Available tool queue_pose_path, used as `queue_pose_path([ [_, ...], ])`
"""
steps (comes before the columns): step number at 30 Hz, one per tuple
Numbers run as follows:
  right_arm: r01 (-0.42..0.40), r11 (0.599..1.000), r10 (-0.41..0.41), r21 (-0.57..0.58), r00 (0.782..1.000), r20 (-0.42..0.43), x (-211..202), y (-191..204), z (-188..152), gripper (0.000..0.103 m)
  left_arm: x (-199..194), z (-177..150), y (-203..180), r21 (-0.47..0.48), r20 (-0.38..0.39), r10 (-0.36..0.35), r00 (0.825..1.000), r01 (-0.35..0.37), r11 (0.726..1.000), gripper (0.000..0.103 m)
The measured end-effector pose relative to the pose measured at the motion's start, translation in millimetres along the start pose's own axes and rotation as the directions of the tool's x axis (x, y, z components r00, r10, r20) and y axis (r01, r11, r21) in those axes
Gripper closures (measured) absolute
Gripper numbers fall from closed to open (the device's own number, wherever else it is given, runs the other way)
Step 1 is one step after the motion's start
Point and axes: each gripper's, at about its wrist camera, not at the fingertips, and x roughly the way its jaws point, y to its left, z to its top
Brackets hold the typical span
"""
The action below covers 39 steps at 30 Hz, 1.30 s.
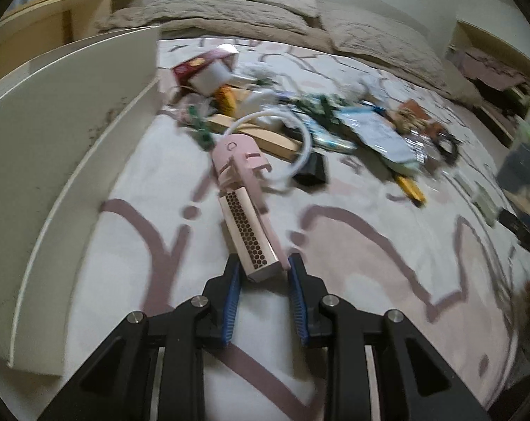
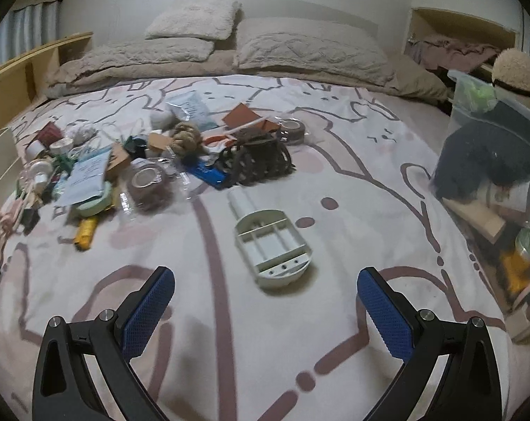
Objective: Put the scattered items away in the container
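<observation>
The left gripper [image 1: 263, 266] has its blue-padded jaws clamped on the near end of a pink handheld device with a cream honeycomb-perforated handle [image 1: 245, 210]; the rest of its body stretches away from the jaws over the white bedspread with mauve line drawings [image 1: 352, 280]. A white cable [image 1: 305, 133] loops just behind its rounded head. Whether the device is lifted clear of the cover or only gripped where it lies, I cannot tell.

The right gripper [image 2: 265, 293] holds nothing — its jaws stand wide apart, aimed at a pale green plastic frame with a white cylinder at its far end [image 2: 270, 242] that lies alone on the bedspread just ahead of the fingertips.

The clear plastic storage container [image 2: 496, 182] sits at the right edge of the bed and already holds several things: something dark and fuzzy, a wooden block, a yellow piece and a green-lidded jar among them. So part of the job appears done.

A good deal seems left, though. Beyond both tools a broad heap still covers the middle of the bed — a yellow tube [image 2: 84, 233], a brown tape roll in clear packaging [image 2: 147, 184], a knotted rope ball [image 2: 188, 138], a dark woven strap bundle [image 2: 254, 161], a blue flat packet [image 2: 210, 175] and papers. I would judge the tidying well short of halfway.
</observation>
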Motion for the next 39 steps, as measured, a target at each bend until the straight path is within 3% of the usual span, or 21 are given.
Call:
queue_pose_path([
  [8,-0.017,1.0,0.017,0.002,0.995,-0.101,35.0,-9.2,7.0,0.0,-9.9,-22.0,-37.9,0.115,-0.059,-0.185,0.981,0.19,0.975,0.076],
  [13,0.013,1.0,-0.016,-0.019,0.985,-0.171,57.8,-5.3,10.9,0.0,-14.6,-26.7,-44.9,0.161,-0.09,-0.236,0.968,0.248,0.955,0.076],
  [16,0.009,1.0,-0.013,-0.025,0.985,-0.173,62.3,-3.5,14.3,0.0,-16.5,-28.7,-39.6,0.14,-0.097,-0.254,0.962,0.265,0.954,0.076],
  [17,0.011,1.0,-0.015,-0.027,0.985,-0.169,62.6,-3.2,15.1,0.0,-16.3,-28.2,-35.7,0.121,-0.101,-0.262,0.96,0.274,0.954,0.074],
  [18,0.012,0.999,-0.017,-0.03,0.987,-0.162,62.3,-2.1,15.3,0.005,-16.6,-27.4,-30.8,0.098,-0.102,-0.27,0.957,0.28,0.955,0.063],
  [19,0.006,1.0,-0.01,-0.031,0.988,-0.155,61.7,-0.5,14.8,0.019,-17.5,-26.1,-25.9,0.076,-0.096,-0.273,0.957,0.28,0.957,0.048],
  [20,-0.004,0.999,-0.001,-0.034,0.989,-0.149,60.8,2.1,13.6,0.023,-19.2,-24.5,-21.7,0.06,-0.084,-0.268,0.96,0.273,0.96,0.043],
  [24,-0.021,0.995,0.01,-0.095,0.993,-0.115,54.1,17.9,9.6,0.051,-20.8,-19.1,-11.0,0.033,-0.061,-0.244,0.968,0.246,0.969,0.04],
  [29,-0.049,0.988,0.035,-0.148,0.995,-0.098,43.6,32.1,3.5,0.053,-20.2,-19.9,-9.8,0.031,-0.06,-0.252,0.966,0.254,0.967,0.04],
  [39,-0.185,0.969,0.17,-0.164,0.98,-0.1,3.8,51.9,-30.9,0.053,-24.1,-18.2,-9.1,0.06,-0.058,-0.231,0.971,0.234,0.97,0.04],
])
